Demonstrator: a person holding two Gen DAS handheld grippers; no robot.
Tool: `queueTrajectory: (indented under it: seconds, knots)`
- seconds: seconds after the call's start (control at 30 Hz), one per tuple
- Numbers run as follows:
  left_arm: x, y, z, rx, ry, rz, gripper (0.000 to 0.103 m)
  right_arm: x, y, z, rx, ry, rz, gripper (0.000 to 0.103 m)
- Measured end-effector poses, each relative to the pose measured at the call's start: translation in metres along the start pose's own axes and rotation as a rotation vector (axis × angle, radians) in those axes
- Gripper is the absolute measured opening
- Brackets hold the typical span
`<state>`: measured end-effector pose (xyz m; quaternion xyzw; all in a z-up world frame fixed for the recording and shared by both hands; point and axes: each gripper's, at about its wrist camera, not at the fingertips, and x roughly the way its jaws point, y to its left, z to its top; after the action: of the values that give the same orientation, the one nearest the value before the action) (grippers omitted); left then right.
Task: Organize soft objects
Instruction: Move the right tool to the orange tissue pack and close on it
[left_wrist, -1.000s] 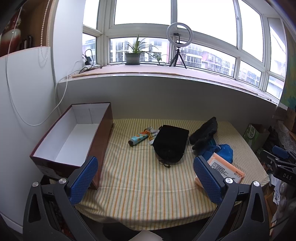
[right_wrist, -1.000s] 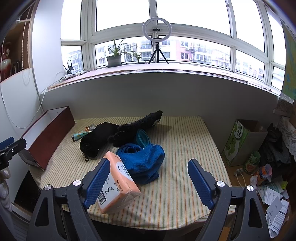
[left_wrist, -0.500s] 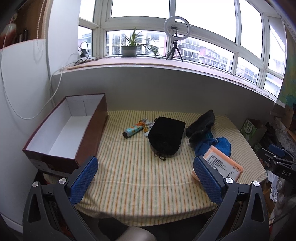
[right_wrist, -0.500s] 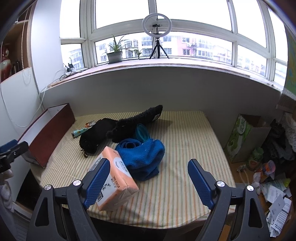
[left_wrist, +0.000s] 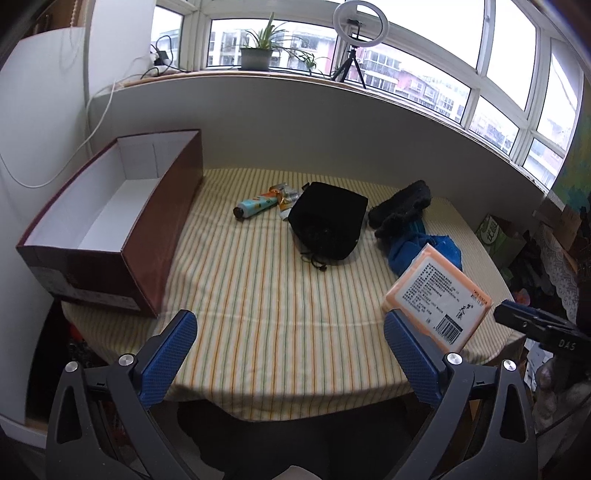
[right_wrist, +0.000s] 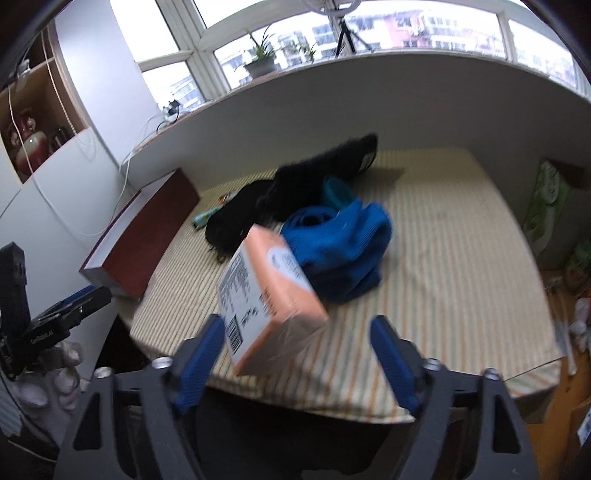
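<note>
Striped table (left_wrist: 258, 295) fills more of both views than a second ago. Right gripper (right_wrist: 299, 343), jaws just narrowing but spread, nears the orange pack (right_wrist: 266, 291) beside the blue towel (right_wrist: 343, 243); left gripper (left_wrist: 291, 350) gapes empty.

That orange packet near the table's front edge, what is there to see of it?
The orange packet is a soft-looking rectangular pack in glossy wrap, with a white label panel of small print and a barcode. It sits tilted at the striped table's front edge, leaning against the blue towel. Nothing grips it.
</note>
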<state>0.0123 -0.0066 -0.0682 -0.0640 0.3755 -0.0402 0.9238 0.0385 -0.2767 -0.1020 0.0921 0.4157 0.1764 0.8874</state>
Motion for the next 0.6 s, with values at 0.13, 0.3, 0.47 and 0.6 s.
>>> queueTrajectory:
  seconds: [0.13, 0.3, 0.47, 0.6]
  knots:
    - [0.001, 0.002, -0.001, 0.004, 0.001, 0.005, 0.100, 0.015, -0.003, -0.003, 0.028, 0.045, 0.048, 0.057]
    - [0.004, 0.004, -0.001, 0.008, 0.007, 0.010, 0.100, 0.025, -0.004, -0.003, 0.040, 0.062, 0.059, 0.054]
    - [0.006, 0.007, -0.002, 0.002, 0.013, 0.006, 0.100, 0.033, 0.008, 0.001, 0.003, 0.068, 0.050, 0.046]
    - [0.007, 0.009, -0.002, 0.003, 0.009, 0.009, 0.100, 0.038, 0.023, 0.007, -0.027, 0.066, 0.067, 0.045]
